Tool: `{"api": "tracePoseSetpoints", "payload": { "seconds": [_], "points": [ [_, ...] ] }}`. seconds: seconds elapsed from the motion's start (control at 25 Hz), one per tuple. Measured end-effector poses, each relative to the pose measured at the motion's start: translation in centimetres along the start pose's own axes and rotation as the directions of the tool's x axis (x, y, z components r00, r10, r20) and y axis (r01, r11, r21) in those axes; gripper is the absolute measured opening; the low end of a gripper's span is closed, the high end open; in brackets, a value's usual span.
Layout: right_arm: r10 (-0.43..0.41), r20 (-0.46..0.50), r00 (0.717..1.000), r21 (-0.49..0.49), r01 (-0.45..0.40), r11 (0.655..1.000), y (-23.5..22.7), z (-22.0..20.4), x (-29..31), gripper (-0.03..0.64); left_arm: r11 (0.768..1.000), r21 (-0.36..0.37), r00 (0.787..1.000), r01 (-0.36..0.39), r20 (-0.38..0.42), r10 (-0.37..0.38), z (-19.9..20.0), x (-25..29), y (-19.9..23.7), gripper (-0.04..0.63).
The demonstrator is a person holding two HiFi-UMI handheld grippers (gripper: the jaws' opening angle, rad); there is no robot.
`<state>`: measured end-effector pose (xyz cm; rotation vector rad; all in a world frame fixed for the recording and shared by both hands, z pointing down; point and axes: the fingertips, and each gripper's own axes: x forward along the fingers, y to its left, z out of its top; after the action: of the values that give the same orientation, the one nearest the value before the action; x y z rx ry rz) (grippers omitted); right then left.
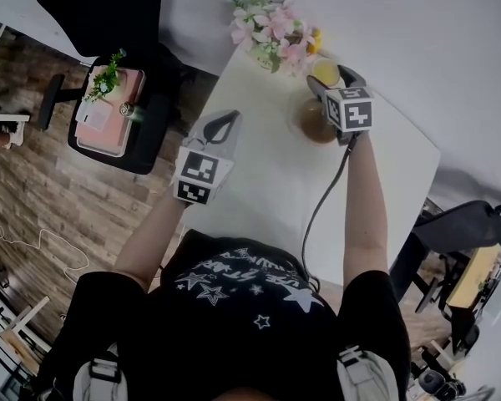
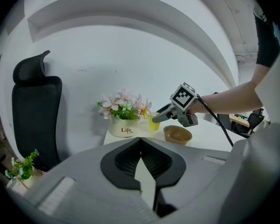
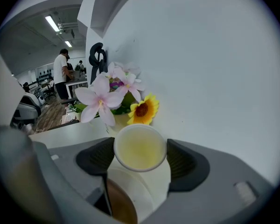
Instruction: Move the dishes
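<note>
Right tool looks clamped on the yellow cup. In the right gripper view the rim sits snug between both pads, up in the far corner of the surface, top right of the head view. The left tool is closed on nothing and hangs near the surface's left edge. Judgement call, but the step in hand looks like getting that cup out. The person should probably keep it level, since it's open-topped and its contents can't be made out. A straight lift before any sideways move seems best. It's tight up there: the flower pot sits just beside the cup on the left of the left gripper view, with petals leaning over it. The wall is right behind, and the brown bowl is directly under the tool's body on the near side. Swinging low would likely clip the bowl, and swinging left would brush the flowers. The open room is the bare middle and lower part of the surface in the head view, so pulling back toward the person seems safest. The right tool's cable trails across that stretch, so that's worth watching.
</note>
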<state>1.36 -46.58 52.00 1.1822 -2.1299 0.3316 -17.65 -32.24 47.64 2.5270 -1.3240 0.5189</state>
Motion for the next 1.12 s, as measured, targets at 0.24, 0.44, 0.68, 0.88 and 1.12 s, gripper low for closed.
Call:
{"api": "tracePoseSetpoints", "payload": {
  "seconds": [0.24,0.44,0.68,0.88,1.12],
  "points": [
    [0.028,-0.031,0.999,-0.006,-0.028,1.0,0.3,-0.9,1.0,0.354,1.0,-0.011,1.0,-0.013,-0.014,0.013,-0.6,0.3,0.1,0.011],
    [0.021,-0.033,0.999,-0.01,-0.021,1.0,0.3,-1.3,1.3,0.354,1.0,-0.014,1.0,-0.01,-0.02,0.01,-0.8,0.6,0.0,0.011],
    [-0.008,-0.048,0.999,-0.043,0.006,0.999,0.4,-1.3,1.1,0.357,1.0,-0.007,1.0,-0.001,-0.017,0.001,-0.6,0.4,-0.1,0.011],
    [-0.023,-0.046,0.999,-0.03,0.022,0.999,0.3,-1.1,0.7,0.365,1.0,-0.01,1.0,-0.003,-0.01,0.003,-0.5,0.0,0.1,0.011],
    [-0.048,-0.04,0.998,0.004,0.049,0.999,0.3,-0.7,-1.0,0.365,1.0,-0.015,1.0,0.008,-0.009,-0.008,-0.3,-0.6,0.2,0.011]
  ]
}}
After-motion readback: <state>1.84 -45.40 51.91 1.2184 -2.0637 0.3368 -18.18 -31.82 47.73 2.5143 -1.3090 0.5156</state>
